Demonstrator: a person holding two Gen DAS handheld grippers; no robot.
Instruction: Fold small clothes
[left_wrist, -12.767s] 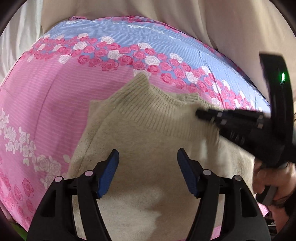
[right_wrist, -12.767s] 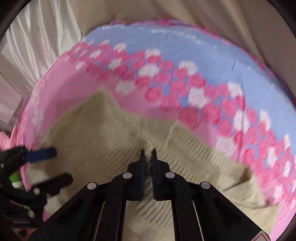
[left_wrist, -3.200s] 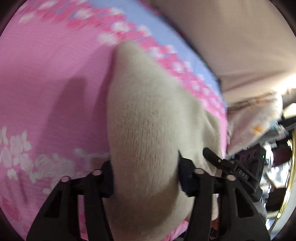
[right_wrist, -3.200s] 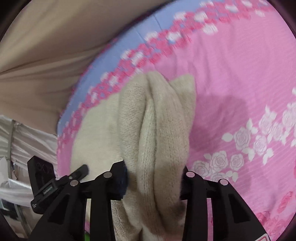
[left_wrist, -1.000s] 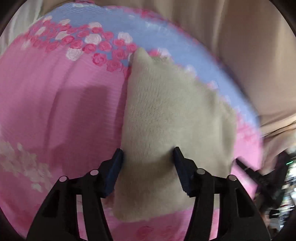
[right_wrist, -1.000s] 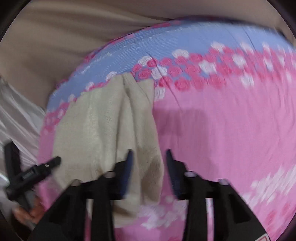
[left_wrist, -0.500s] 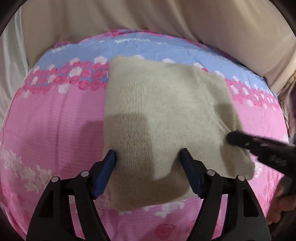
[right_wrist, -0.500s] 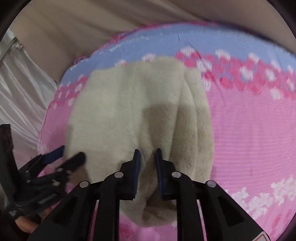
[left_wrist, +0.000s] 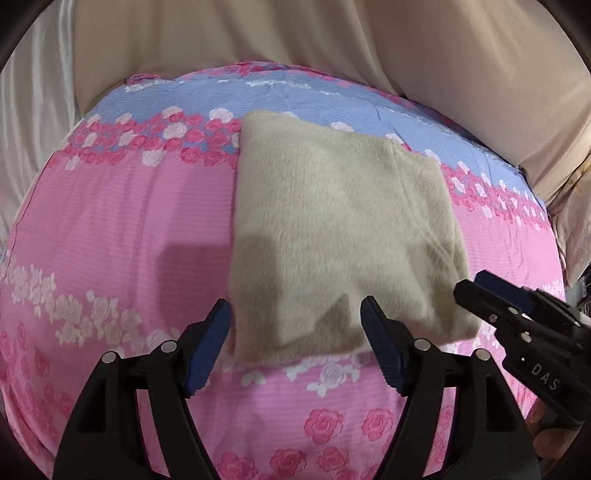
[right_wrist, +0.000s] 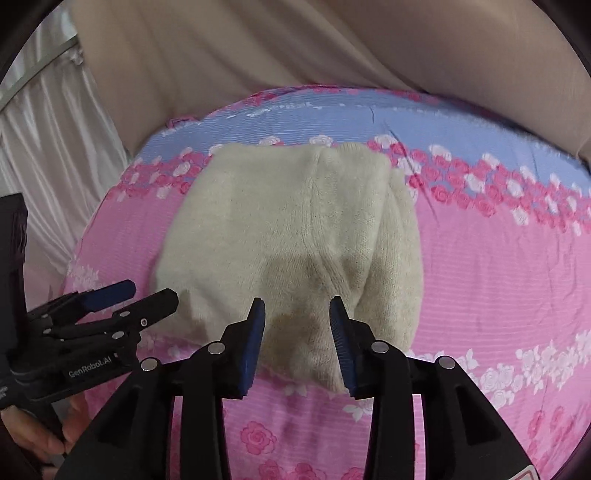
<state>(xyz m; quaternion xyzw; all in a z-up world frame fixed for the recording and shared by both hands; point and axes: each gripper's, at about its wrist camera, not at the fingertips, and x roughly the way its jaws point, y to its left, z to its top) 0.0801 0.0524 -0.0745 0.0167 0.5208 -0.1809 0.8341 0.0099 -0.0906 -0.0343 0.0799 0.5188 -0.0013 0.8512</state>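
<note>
A folded beige knit garment (left_wrist: 340, 240) is lying flat as a rough rectangle on a pink and blue floral bedsheet (left_wrist: 110, 229), its far edge reaching the band of roses where the pink is giving way to blue. The left gripper (left_wrist: 295, 343) is hanging just off the garment's near edge with its blue-padded jaws standing wide and released, nothing pinched between them; the near left corner of the cloth is showing in the gap but the pads are not pressing it. The right gripper (right_wrist: 297, 339) is hovering over the near right portion of the garment, its jaws opening, with the cloth visible below the gap and neither pad bearing on it. In the left wrist view the garment's left edge is running straight and its right edge is bulging slightly, with layered folds showing along that side in the right wrist view. Bare sheet is lying open to the left, right and near side of the garment. A beige curtain (left_wrist: 369, 74) is closing off the far side beyond the sheet's blue border.
</note>
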